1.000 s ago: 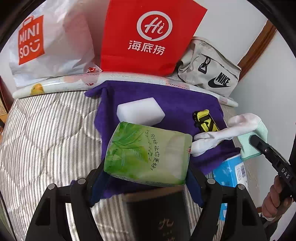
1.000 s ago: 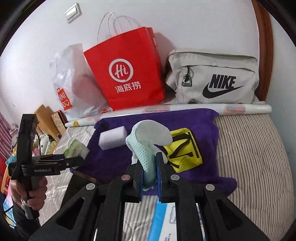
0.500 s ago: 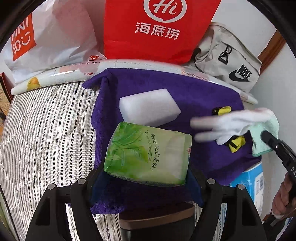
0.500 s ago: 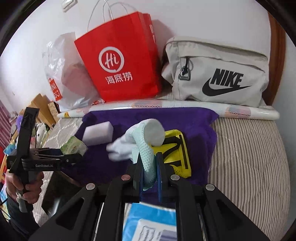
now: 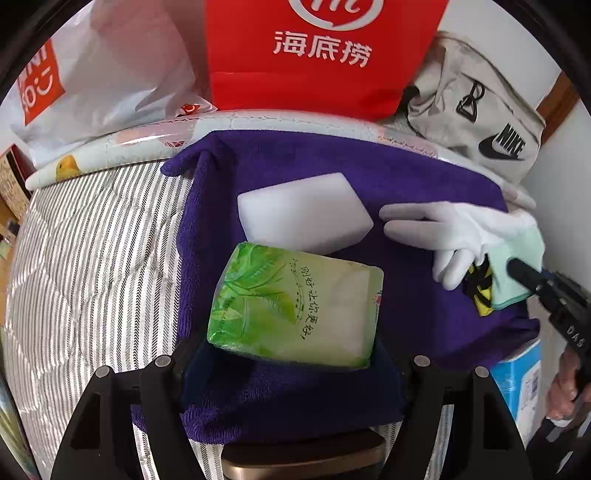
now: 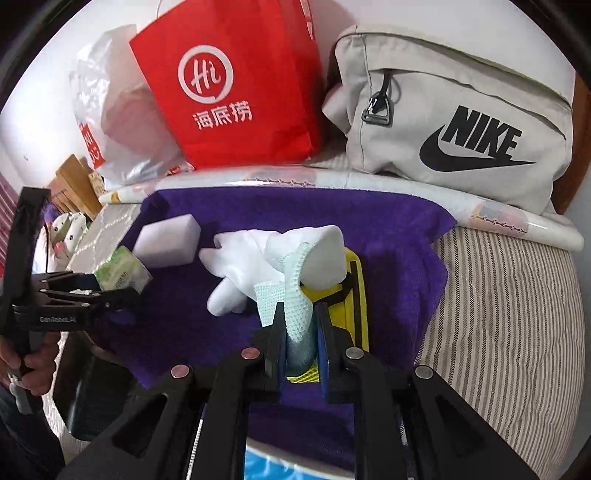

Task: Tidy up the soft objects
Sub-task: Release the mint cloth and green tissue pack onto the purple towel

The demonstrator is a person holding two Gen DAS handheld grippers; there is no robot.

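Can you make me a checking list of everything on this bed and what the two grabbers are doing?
Surface: striped quilted mattress, purple towel spread on it.
Job's things: white sponge block and yellow-and-black pouch on the towel; green tissue pack; white glove with mint cuff.
Clutter: red paper bag, white plastic bag, beige fabric bag, rolled patterned sheet, blue box.
Grippers: left gripper jaws hold the tissue pack; right gripper jaws pinch the glove's cuff.
Cables: nothing seen.
Surroundings: white wall.
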